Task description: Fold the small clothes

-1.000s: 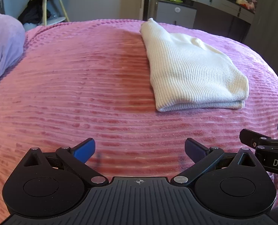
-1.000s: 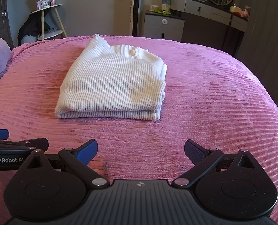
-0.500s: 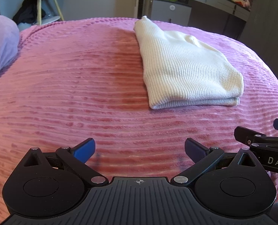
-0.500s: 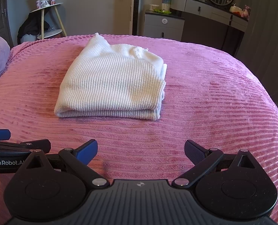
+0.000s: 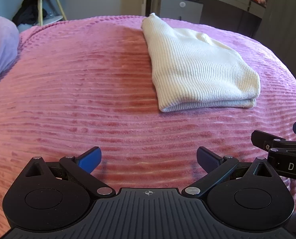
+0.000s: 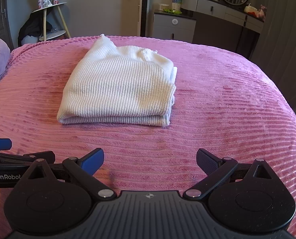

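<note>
cream ribbed sweater [image 6: 118, 89] lies folded on the pink bedspread [image 6: 227, 119], well ahead of the left gripper [image 5: 148, 159] and right gripper [image 6: 149, 159], both spread wide and empty.

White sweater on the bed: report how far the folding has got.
Done: the white sweater lies folded in a neat stack on the pink bedspread. In hand: nothing; the left gripper and right gripper are both open and empty, short of it. Left: no other unfolded garment shows.
</note>
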